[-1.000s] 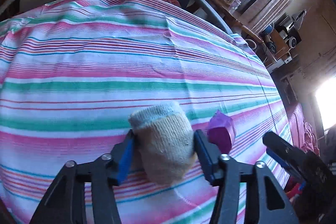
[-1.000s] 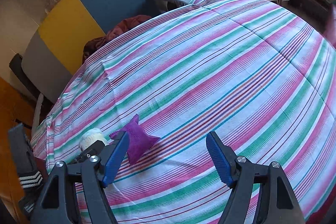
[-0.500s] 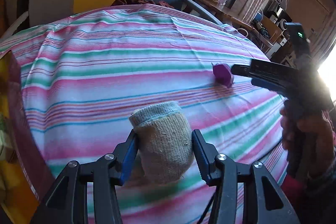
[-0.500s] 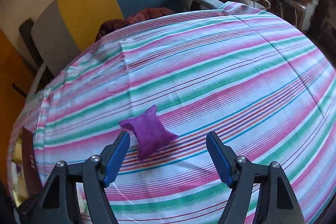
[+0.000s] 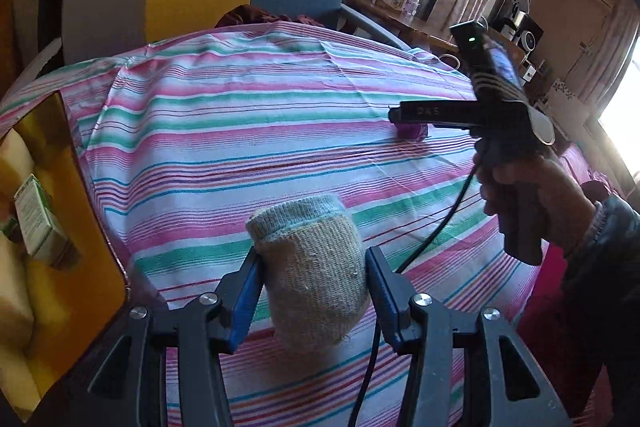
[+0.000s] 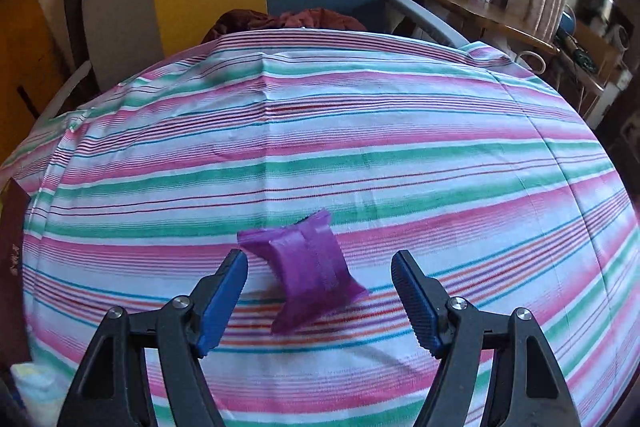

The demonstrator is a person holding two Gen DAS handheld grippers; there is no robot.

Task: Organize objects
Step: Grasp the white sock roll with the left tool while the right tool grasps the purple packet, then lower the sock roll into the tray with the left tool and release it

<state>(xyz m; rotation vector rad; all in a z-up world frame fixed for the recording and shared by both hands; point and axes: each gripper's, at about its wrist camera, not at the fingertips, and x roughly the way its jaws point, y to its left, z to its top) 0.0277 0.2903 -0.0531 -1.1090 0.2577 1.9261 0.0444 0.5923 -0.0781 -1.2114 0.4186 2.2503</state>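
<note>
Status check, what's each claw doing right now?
Left claw shut on rolled sock. Right claw open over purple pouch, not gripping. Striped cloth otherwise clear.

Coarse-knit sock (image 5: 312, 275), woven striped cloth (image 5: 280, 131)

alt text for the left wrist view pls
The left gripper clamps a rolled beige sock above a striped tablecloth. At right, a hand holds the right gripper over a purple pouch.

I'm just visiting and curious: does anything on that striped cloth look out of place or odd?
Nothing is spilled or broken. A crumpled purple pouch lies alone on the striped cloth, between the open right gripper fingers.
</note>
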